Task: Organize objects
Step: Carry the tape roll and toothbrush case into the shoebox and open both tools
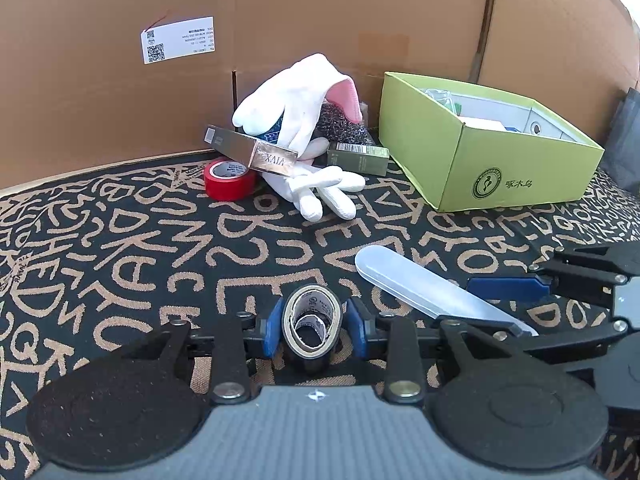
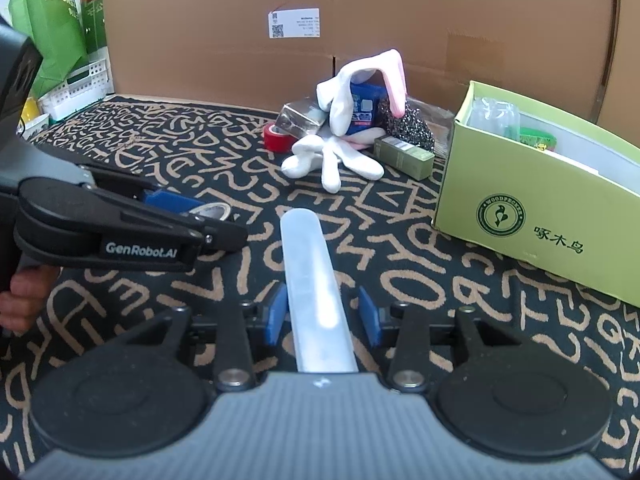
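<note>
**Both grippers loaded, green box waiting to the right**

You hold one item in each gripper above the letter-patterned cloth (image 1: 160,248). Your left gripper (image 1: 312,330) pinches a roll of black tape (image 1: 312,326) between its blue pads, the roll standing on edge and squashed slightly oval, which suggests a firm squeeze. Your right gripper (image 2: 323,316) carries a long translucent plastic case (image 2: 312,280) lengthwise between its fingers; the left pad touches the case, while a sliver of gap shows at the right pad, so the hold looks light. Both tools point forward and downward, side by side, the right one just beside the left. The open green box (image 2: 532,216), already part-filled, sits ahead on the right, probably the destination. Against the cardboard wall (image 1: 280,20) a pile remains unsorted: white gloves (image 1: 304,120), red tape roll (image 1: 229,178), a shiny carton (image 1: 256,150), a small olive-green carton (image 1: 358,158), a steel scourer (image 1: 344,126).
</note>
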Available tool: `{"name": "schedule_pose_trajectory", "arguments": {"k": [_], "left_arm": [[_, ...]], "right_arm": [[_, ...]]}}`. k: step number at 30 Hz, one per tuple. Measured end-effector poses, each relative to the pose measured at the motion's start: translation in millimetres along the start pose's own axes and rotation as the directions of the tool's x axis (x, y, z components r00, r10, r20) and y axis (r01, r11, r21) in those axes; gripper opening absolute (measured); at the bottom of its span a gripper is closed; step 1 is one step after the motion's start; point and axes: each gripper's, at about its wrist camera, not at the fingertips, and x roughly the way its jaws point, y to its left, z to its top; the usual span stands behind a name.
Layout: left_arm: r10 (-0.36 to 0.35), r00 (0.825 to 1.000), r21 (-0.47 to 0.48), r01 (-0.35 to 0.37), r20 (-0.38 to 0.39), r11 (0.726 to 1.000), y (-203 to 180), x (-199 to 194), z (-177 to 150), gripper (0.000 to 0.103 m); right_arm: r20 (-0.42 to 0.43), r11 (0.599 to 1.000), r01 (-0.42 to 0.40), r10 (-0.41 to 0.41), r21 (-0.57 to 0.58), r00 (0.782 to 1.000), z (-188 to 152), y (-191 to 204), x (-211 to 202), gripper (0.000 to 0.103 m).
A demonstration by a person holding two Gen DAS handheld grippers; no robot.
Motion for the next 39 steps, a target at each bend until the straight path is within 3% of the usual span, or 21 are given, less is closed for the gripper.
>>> {"name": "schedule_pose_trajectory", "arguments": {"k": [5,9,13,18,23,28,32,36,39], "left_arm": [[0.013,1.0,0.022,-0.013,0.002,1.0,-2,-1,-1,0.035],[0.026,1.0,0.036,-0.026,0.001,0.999,-6,-6,-5,0.031],[0.013,1.0,0.04,-0.012,-0.015,0.999,-10,-14,-6,0.031],[-0.071,0.997,0.067,0.071,0.0,0.995,-27,-29,8,0.031],[-0.169,0.984,0.136,0.161,0.055,0.978,-58,-38,45,0.031],[-0.271,0.957,0.212,0.245,0.103,0.946,-98,-35,95,0.031],[-0.3,0.945,0.21,0.27,0.132,0.94,-128,-18,133,0.031],[-0.32,0.938,0.144,0.301,0.134,0.943,-148,17,160,0.031],[-0.312,0.941,0.108,0.299,0.134,0.948,-164,48,171,0.031]], "right_arm": [[0.028,1.0,0.02,-0.02,-0.012,0.999,-3,6,0,0.038],[0.044,0.998,0.024,-0.021,-0.059,0.999,-10,15,-8,0.027],[0.05,1.0,0.009,-0.01,0.013,0.999,-18,7,-21,0.027],[0.065,0.993,-0.011,0.004,0.12,0.998,-31,-15,-46,0.027],[0.136,0.971,0.025,-0.059,0.238,0.989,-37,-54,-88,0.027],[0.234,0.951,0.096,-0.169,0.294,0.957,-22,-99,-130,0.027],[0.272,0.93,0.193,-0.283,0.313,0.92,0,-135,-144,0.027],[0.267,0.904,0.273,-0.367,0.33,0.891,27,-175,-132,0.027],[0.257,0.895,0.309,-0.397,0.323,0.881,44,-199,-110,0.027]]}}
